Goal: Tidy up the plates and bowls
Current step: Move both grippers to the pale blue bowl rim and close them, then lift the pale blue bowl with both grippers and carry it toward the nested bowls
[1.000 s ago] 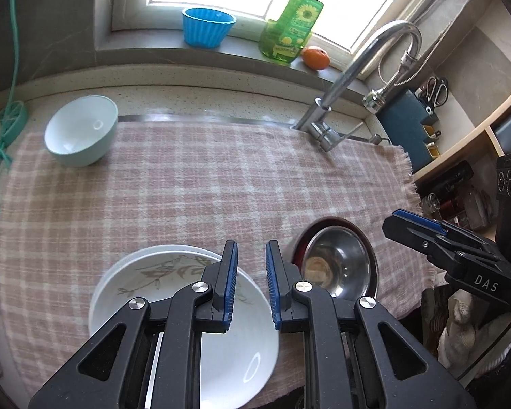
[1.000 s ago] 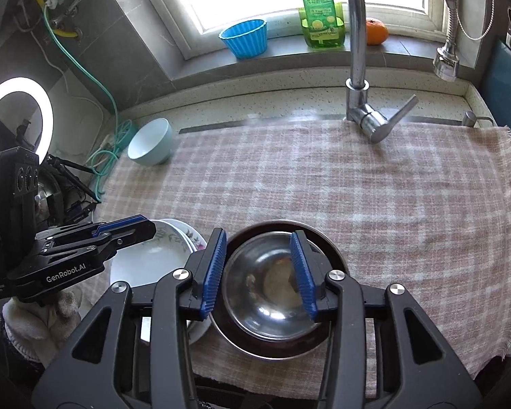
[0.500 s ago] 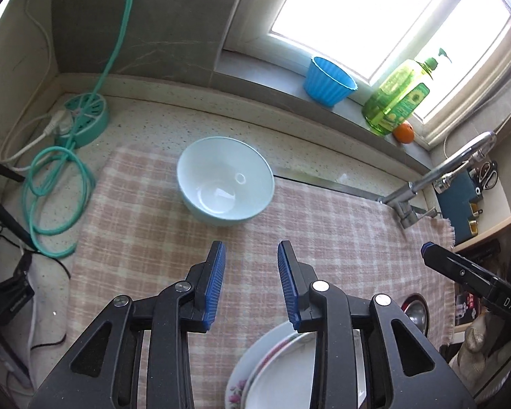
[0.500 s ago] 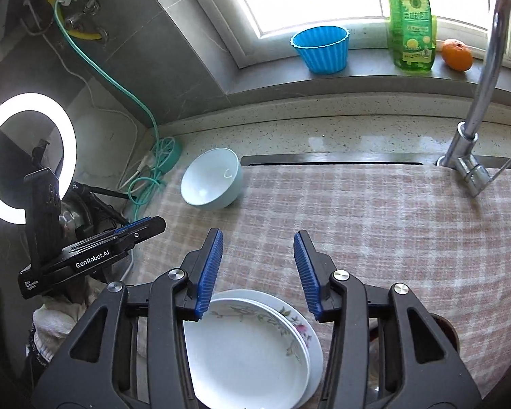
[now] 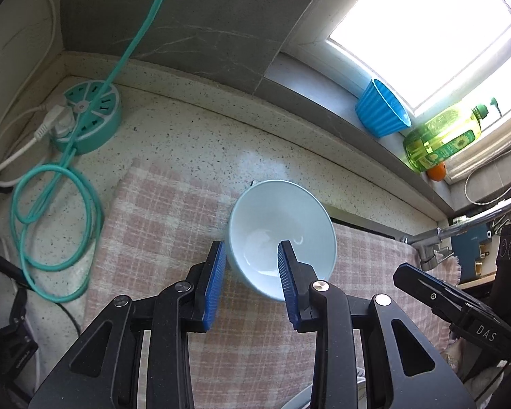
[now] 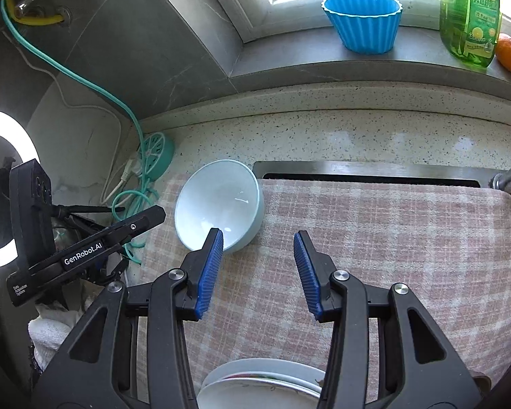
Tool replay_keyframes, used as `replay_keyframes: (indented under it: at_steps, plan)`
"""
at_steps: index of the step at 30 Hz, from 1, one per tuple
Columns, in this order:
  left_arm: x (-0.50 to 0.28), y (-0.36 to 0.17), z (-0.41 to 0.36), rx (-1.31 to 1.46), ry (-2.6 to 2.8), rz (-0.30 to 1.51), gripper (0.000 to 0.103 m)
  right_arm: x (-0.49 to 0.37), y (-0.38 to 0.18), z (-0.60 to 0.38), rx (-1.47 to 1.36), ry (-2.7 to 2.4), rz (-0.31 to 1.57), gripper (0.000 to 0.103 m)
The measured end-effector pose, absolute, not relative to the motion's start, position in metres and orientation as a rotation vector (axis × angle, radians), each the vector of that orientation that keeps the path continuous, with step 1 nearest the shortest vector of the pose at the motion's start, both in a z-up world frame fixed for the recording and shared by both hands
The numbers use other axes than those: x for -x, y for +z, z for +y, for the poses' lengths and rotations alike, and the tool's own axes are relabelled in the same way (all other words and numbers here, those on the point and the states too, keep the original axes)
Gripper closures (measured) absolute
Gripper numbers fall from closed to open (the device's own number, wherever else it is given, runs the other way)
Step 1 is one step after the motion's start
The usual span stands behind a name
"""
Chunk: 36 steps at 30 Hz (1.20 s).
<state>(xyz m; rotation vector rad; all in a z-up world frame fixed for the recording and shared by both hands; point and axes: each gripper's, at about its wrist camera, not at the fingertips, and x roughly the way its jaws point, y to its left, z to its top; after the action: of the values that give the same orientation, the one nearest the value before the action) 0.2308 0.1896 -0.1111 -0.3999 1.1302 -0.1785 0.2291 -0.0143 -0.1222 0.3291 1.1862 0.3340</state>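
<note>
The left gripper [image 5: 250, 281] has its blue pads spread wide, one on each side of the near wall of the pale bowl [image 5: 282, 235]; I cannot tell whether they touch it. The bowl sits tilted at the back left corner of the checked cloth [image 6: 374, 238]. The right gripper [image 6: 259, 269] gapes empty over the cloth, stacked plates [image 6: 255, 387] at its near edge.
</note>
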Motion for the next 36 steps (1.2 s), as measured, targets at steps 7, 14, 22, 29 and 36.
replay_keyframes:
  at_steps: [7, 14, 22, 29, 36]
  plan:
    - [-0.244, -0.125, 0.191, 0.408, -0.158, 1.161, 0.073, -0.256, -0.154, -0.007, -0.41, 0.334, 1.254, 0.059]
    - [-0.253, -0.136, 0.194, 0.416, -0.14, 1.182, 0.073, -0.271, -0.17, 0.005, -0.383, 0.324, 1.277, 0.071]
    - [-0.255, -0.144, 0.191, 0.406, -0.142, 1.199, 0.082, -0.279, -0.182, 0.01, -0.383, 0.319, 1.306, 0.086]
    - [-0.257, -0.146, 0.186, 0.396, -0.157, 1.205, 0.088, -0.281, -0.185, 0.02, -0.353, 0.326, 1.312, 0.093]
    - [-0.256, -0.143, 0.181, 0.387, -0.161, 1.205, 0.09, -0.277, -0.181, 0.022, -0.328, 0.324, 1.309, 0.093]
